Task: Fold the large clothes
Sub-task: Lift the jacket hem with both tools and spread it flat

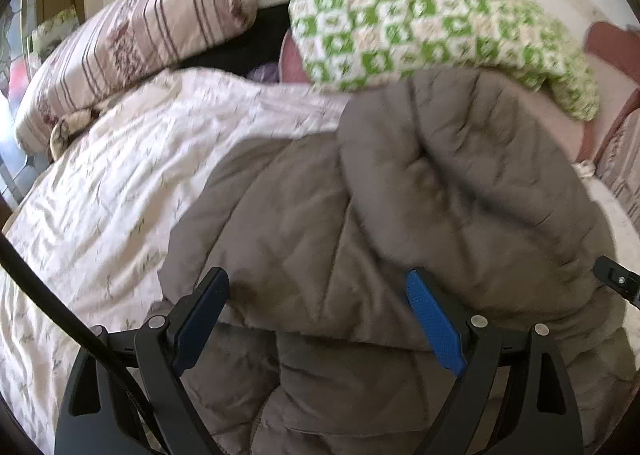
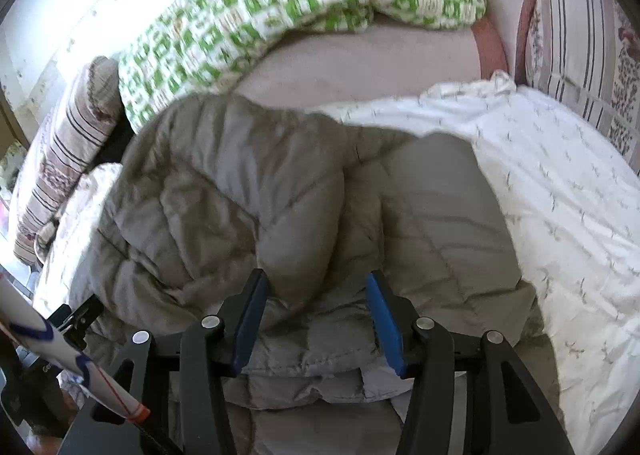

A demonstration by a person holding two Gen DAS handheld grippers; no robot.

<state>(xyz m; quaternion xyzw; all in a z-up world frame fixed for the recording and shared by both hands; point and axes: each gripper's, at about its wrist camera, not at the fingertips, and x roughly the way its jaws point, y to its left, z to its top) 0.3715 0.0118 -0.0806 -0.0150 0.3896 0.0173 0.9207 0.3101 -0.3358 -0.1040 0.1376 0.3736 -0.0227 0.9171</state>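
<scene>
A grey-brown quilted jacket (image 1: 400,195) lies crumpled on a bed with a white patterned sheet (image 1: 100,195). My left gripper (image 1: 316,275) hovers over its near part, jaws wide open, the fabric lying beneath the blue pads and not pinched. In the right wrist view the jacket (image 2: 224,183) has a puffy sleeve folded over its body. My right gripper (image 2: 317,275) stands half closed, and the jacket's thick near edge fills the gap from pad to pad. The right gripper's tip (image 1: 618,283) shows at the right edge of the left wrist view.
A green-and-white checked blanket (image 1: 420,15) lies piled behind the jacket. A striped pillow (image 1: 132,39) sits at the back left, and a striped cushion (image 2: 580,47) leans on the red-brown bed frame (image 2: 492,39). Bare sheet (image 2: 560,195) stretches to the right.
</scene>
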